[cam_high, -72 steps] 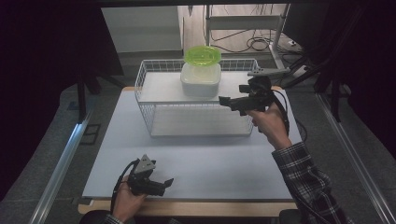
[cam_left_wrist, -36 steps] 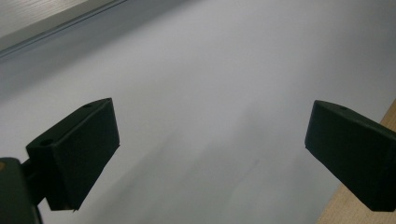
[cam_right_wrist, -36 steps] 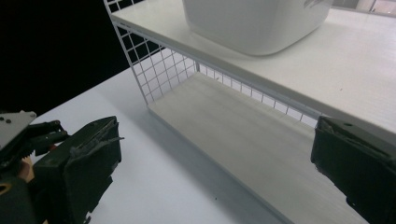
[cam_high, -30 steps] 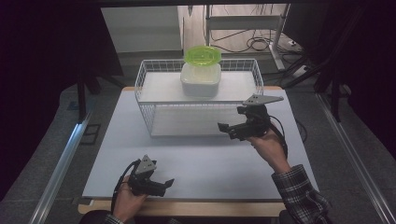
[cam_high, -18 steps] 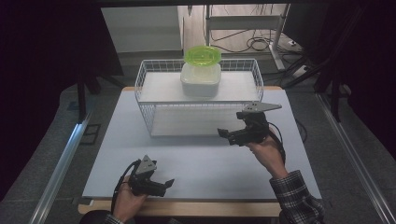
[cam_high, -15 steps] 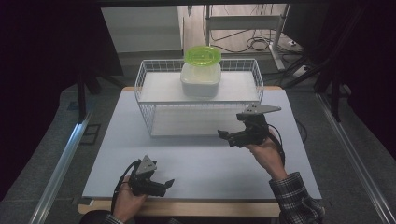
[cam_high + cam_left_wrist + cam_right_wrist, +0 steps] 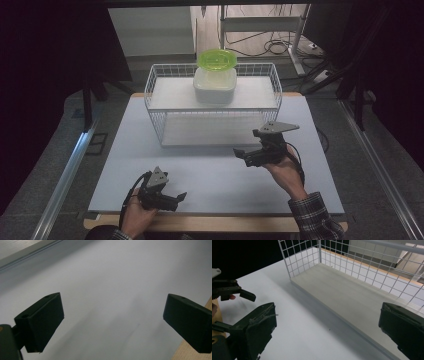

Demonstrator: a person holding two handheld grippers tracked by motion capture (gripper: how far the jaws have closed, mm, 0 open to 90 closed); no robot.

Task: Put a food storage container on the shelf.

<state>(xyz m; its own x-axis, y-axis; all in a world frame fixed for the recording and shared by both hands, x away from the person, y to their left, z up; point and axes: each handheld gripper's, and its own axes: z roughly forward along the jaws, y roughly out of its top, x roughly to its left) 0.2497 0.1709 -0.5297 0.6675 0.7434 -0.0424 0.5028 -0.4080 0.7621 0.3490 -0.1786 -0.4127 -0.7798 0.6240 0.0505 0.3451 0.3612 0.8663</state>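
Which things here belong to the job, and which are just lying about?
Job:
- white container with green lid, on the upper shelf of the wire basket
- right tool, open, held before the basket
- left tool, open, low at the table's near edge

Lying about:
- cables on the floor behind
- metal rail beside the table

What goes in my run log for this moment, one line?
left gripper: open, empty, near table edge | right gripper: open, empty, before wire rack | lidded container: atop rack
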